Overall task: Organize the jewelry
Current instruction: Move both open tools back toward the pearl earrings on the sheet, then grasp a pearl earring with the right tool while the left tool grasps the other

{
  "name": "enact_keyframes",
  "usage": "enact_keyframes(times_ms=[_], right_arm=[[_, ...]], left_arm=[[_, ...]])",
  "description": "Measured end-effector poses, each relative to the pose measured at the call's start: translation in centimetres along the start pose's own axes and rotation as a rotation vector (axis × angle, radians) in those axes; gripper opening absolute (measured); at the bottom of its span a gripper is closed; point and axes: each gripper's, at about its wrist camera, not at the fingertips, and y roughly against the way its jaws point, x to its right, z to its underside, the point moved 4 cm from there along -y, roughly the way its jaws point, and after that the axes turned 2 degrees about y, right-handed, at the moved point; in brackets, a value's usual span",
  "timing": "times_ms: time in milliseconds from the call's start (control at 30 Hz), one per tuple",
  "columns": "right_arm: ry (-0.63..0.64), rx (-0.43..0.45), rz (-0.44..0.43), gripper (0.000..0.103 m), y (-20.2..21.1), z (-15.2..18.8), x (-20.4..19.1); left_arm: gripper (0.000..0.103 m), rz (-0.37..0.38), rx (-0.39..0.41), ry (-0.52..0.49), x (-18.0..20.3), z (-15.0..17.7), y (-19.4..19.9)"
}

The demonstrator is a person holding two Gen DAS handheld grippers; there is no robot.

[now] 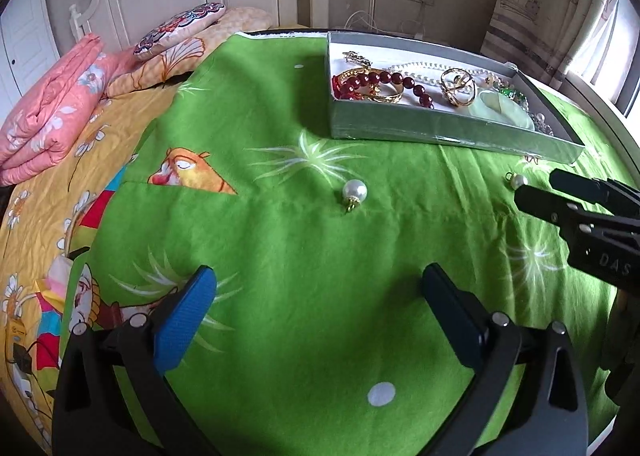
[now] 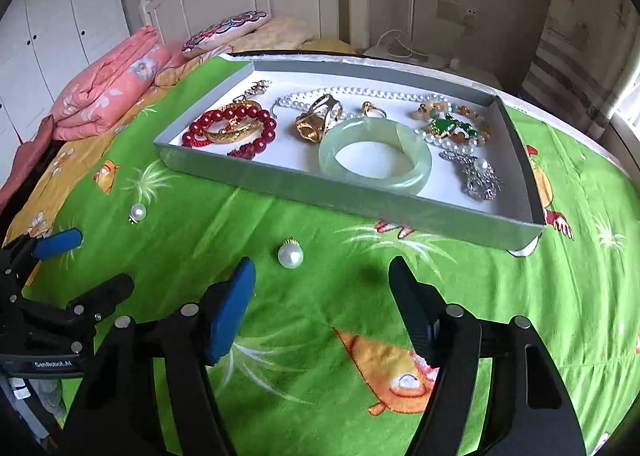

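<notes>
Right wrist view, "GenRobot.AI" on left gripper (image 2: 80, 256), "DAS" on right gripper (image 1: 536, 190)

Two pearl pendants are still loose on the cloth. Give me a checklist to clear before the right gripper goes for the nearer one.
1. Right gripper empty, jaws apart: ok.
2. Nearer pearl pendant in plain sight on the green cloth, nothing covering it: ok.
3. Pendant centred between the fingers: not ok, it lies ahead, nearer the blue-padded finger.
4. Left gripper out of the path: ok, it is open off to the side by the other pearl pendant.
5. Free space in the grey tray: ok, bare white floor shows near its front corner.
6. Pendant's gold loop orientation for a grip: cannot tell.
</notes>
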Motion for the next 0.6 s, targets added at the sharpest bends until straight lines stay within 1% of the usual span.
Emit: enact_keyframes(times_ms=[33,100,133,167,200,267,300,367,400,433,467,500,533,600], right_arm=[[0.010,-0.004,-0.009,0.055,-0.2,-0.1,-0.3],[0.037,-0.002,-0.009,0.051,-0.4,-0.4,-0.9],[0.051,0.000,-0.013,0.047,-0.5,-0.5,-1.2],[0.067,0.001,-0.008,0.039,-0.7,-0.7,-1.5],[0.081,0.000,0.012,0.035,-0.7,-0.7,-1.6],[0.107,-0.008,0.018,0.016,-0.6,-0.6,-2.2],[0.114,-0.008,0.027,0.016,-0.4,-0.4,-2.3],[0.112,0.003,0.028,0.016,-0.1,0.0,-2.2],[0.102,0.009,0.014,0.016,0.0,0.2,-2.0],[0.086,0.015,-0.002,0.016,0.2,0.4,-1.7],[0.074,0.023,-0.010,0.016,0.5,0.4,-1.5],[0.066,0.032,-0.020,0.016,0.7,0.4,-1.3],[0.059,0.040,-0.032,0.016,1.0,0.5,-1.1],[0.045,0.048,-0.045,0.016,1.4,0.6,-0.8]], left_arm=[[0.101,0.000,-0.002,-0.001,0.1,0.0,0.0],[0.101,0.004,-0.010,-0.008,0.0,0.1,0.1],[0.101,0.009,-0.014,-0.014,0.0,0.1,0.1],[0.101,0.022,-0.017,-0.024,0.0,0.2,0.2],[0.101,0.033,-0.015,-0.024,-0.1,0.3,0.3],[0.099,0.072,-0.007,-0.006,-0.5,0.4,0.6],[0.096,0.085,0.005,0.008,-0.9,0.4,0.9],[0.070,0.079,0.025,0.012,-1.3,0.3,1.2],[0.064,0.063,0.029,-0.005,-1.4,0.2,1.3],[0.053,0.070,0.030,-0.014,-1.3,0.0,1.3],[0.046,0.092,0.029,-0.015,-1.3,-0.3,1.2],[0.045,0.115,0.024,-0.014,-1.1,-0.7,1.1],[0.044,0.120,0.028,-0.021,-0.9,-1.2,0.9],[0.044,0.106,0.045,-0.051,-0.2,-2.2,0.5]])
